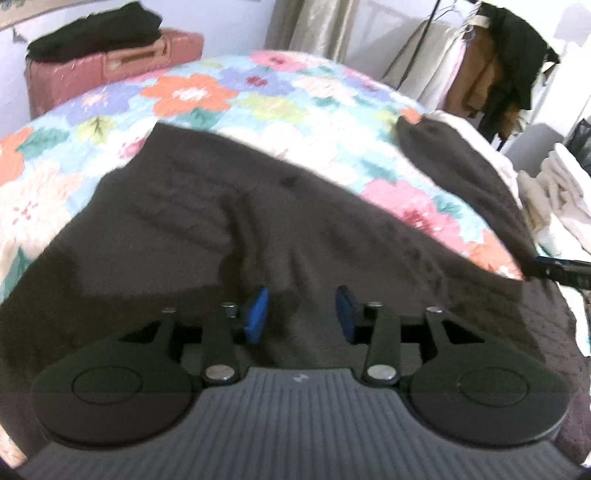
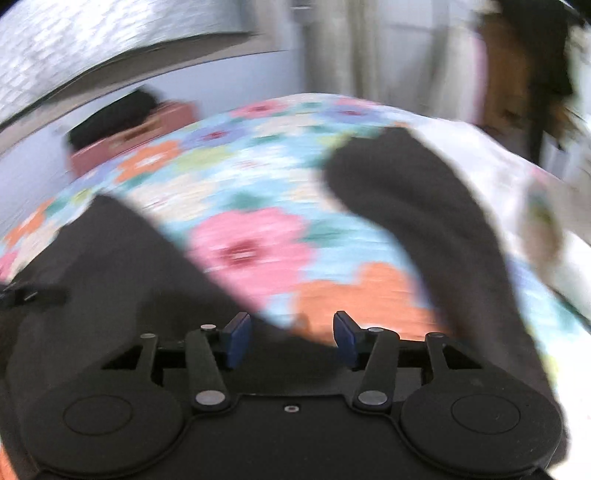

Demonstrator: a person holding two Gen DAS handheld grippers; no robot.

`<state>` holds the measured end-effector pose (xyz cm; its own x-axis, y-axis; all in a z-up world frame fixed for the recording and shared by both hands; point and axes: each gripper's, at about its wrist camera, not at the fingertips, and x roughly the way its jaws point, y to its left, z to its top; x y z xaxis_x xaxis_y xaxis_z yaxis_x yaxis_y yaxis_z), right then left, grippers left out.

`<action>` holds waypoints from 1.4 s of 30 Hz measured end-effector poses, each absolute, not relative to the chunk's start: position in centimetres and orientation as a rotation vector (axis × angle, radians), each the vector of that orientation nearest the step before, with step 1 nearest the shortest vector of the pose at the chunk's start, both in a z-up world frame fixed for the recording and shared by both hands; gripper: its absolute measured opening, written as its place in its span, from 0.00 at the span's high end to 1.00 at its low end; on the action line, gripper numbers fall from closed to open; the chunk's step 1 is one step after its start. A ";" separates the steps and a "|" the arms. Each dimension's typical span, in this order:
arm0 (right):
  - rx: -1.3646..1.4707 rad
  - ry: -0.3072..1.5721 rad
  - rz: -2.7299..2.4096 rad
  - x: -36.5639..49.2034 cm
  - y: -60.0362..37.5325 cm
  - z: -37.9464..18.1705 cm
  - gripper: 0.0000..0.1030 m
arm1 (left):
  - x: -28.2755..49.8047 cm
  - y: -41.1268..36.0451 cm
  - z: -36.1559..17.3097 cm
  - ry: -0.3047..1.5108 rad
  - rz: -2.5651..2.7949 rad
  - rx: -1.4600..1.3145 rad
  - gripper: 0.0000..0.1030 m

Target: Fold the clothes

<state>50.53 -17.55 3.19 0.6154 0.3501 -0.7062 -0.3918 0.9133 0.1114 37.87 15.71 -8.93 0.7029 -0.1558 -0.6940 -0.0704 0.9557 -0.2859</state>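
Note:
A dark brown garment (image 1: 258,221) lies spread and wrinkled on a floral bedspread (image 1: 192,92), with one long part (image 1: 461,173) reaching toward the far right. My left gripper (image 1: 301,314) is open just above the garment's near middle, its blue pads (image 1: 258,314) apart. The right wrist view is motion-blurred. There my right gripper (image 2: 291,338) is open over the garment's near edge, between the main body (image 2: 110,258) and the long part (image 2: 424,206). Each gripper shows at the edge of the other's view: the right gripper (image 1: 561,271) and the left gripper (image 2: 22,293).
A pink suitcase (image 1: 110,62) with a black folded pile (image 1: 99,33) stands beyond the bed at far left. Coats hang on a rack (image 1: 498,66) at far right. Cream-white cloth (image 1: 554,192) is heaped at the bed's right edge. Curtains (image 1: 317,26) hang behind.

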 end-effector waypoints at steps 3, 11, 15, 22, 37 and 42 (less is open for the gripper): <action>0.044 0.835 0.318 53.1 -22.3 3.3 0.41 | 38.0 14.7 -9.0 0.810 -0.088 -0.318 0.51; 0.284 0.886 0.179 59.2 -30.2 1.8 0.39 | 38.7 13.0 -10.2 0.880 -0.092 -0.302 0.51; 0.213 0.904 0.173 62.0 -29.5 0.9 0.39 | 38.7 12.8 -10.5 0.891 -0.100 -0.296 0.51; 0.126 0.928 0.198 64.3 -27.4 0.4 0.36 | 38.8 13.3 -11.1 0.912 -0.102 -0.324 0.51; 0.041 0.665 0.583 51.6 -18.2 6.9 0.88 | 38.6 14.1 -10.2 0.899 -0.095 -0.371 0.51; -0.113 0.697 0.821 42.6 -14.9 4.2 0.98 | 38.3 14.2 -9.7 0.886 -0.110 -0.387 0.51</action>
<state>42.64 -14.87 4.24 0.4747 0.6338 -0.6106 -0.7054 0.6889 0.1667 38.35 14.17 -9.71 0.6317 -0.2520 -0.7331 -0.0645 0.9253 -0.3737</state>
